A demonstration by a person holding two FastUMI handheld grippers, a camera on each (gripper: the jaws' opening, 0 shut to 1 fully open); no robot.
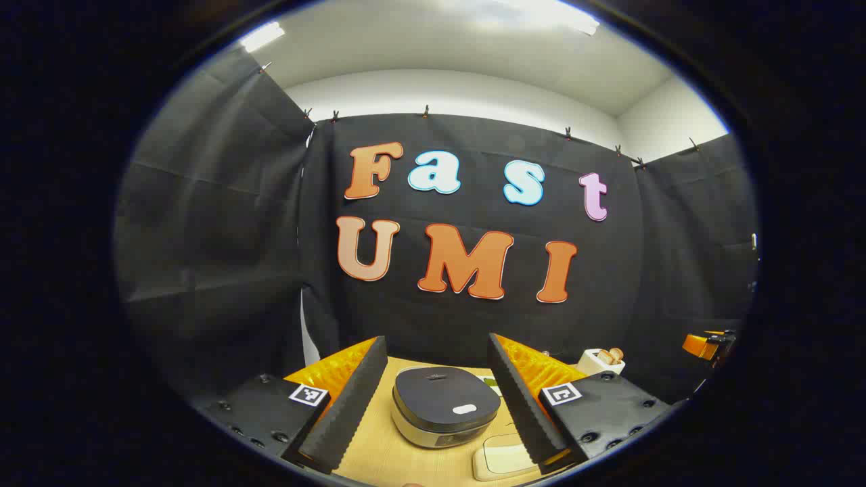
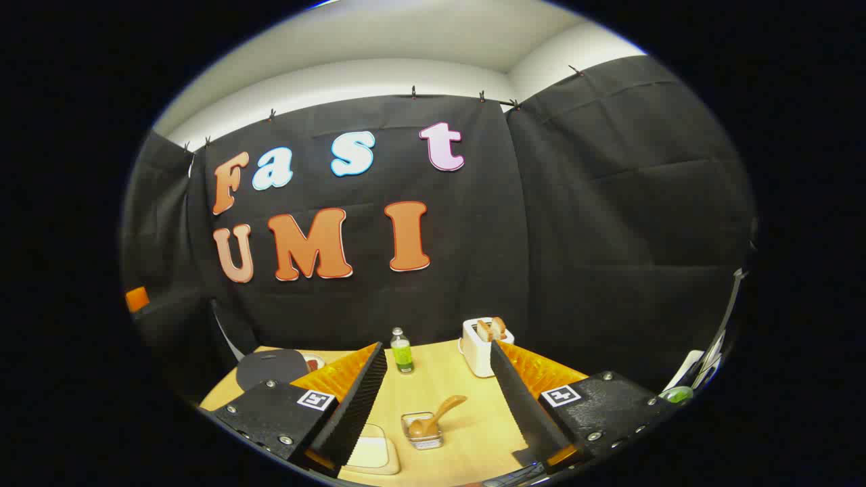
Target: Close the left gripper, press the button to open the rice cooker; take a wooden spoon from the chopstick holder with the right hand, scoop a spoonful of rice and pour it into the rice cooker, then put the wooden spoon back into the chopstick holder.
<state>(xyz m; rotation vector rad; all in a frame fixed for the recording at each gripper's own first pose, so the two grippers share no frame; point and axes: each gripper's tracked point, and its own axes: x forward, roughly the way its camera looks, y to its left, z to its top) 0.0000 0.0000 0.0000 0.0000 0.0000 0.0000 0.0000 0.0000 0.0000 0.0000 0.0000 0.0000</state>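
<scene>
Two grippers, left (image 1: pixel 436 399) and right (image 2: pixel 438 399), gape wide; cooker (image 1: pixel 445 406) lidded mid-table, spoon (image 2: pixel 436 417) in the holder (image 2: pixel 422 431), bread in the toaster (image 2: pixel 484 345) by the far edge.

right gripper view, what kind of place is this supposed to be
Likely a mock kitchen counter set up inside a recording booth. A wooden table carries a toaster with bread in its slots, a wooden spoon in a small holder, and a closed rice cooker, while black cloth walls enclose it.

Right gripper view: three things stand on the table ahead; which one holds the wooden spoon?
The small holder nearest the gripper, with the wooden spoon leaning in it; the green bottle and toaster stand farther back.
</scene>
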